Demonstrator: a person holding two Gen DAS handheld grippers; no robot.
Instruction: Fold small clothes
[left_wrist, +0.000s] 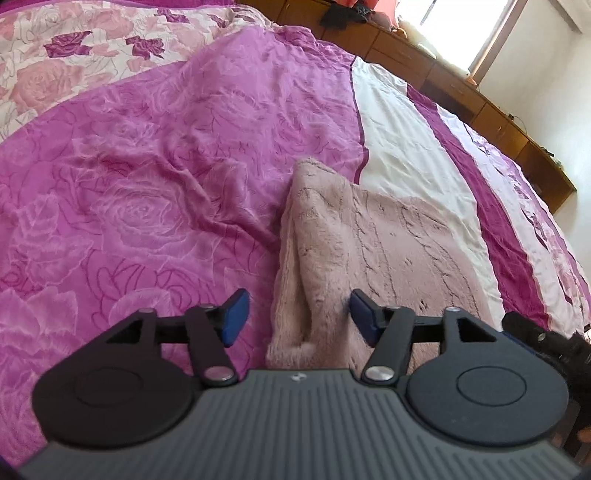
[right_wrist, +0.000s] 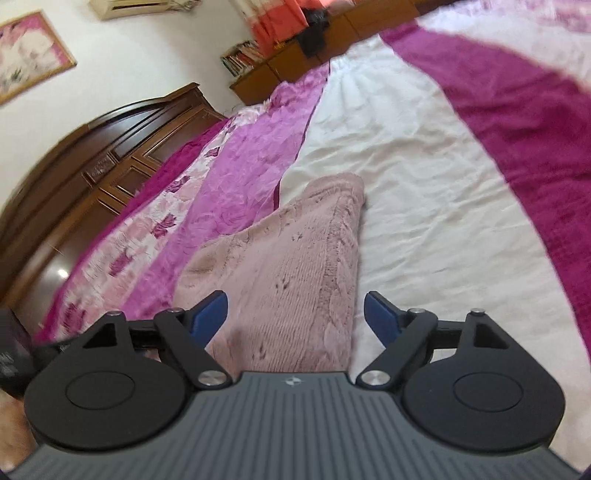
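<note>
Both grippers were spread apart and held nothing. The left gripper (left_wrist: 295, 317) hung above the near left edge of the fluffy pale-pink cable-knit garment (left_wrist: 369, 251), its blue pads (left_wrist: 234, 317) straddling a rolled side fold, and the right gripper (right_wrist: 295, 317) hung above the near right part of the same garment (right_wrist: 288, 266), one pad over the knit and the other over the white sheet beside it. Whether either pad touched the cloth could not be told.

That garment lay flat and lengthwise on the white band of the pink-and-magenta rose-printed bedspread (left_wrist: 129, 206), its left edge overlapping the purple satin panel, its far end narrowing to a rounded tip.

By the look of it, the step in hand was taking the near corners for a fold away from the person. To do it well, each gripper would have needed to come down at the very edge, pinch every layer of knit but not the bedspread beneath, then lift level with its partner, so the soft, stretchy cloth did not sag or skew and the near hem landed square on the far end.
</note>
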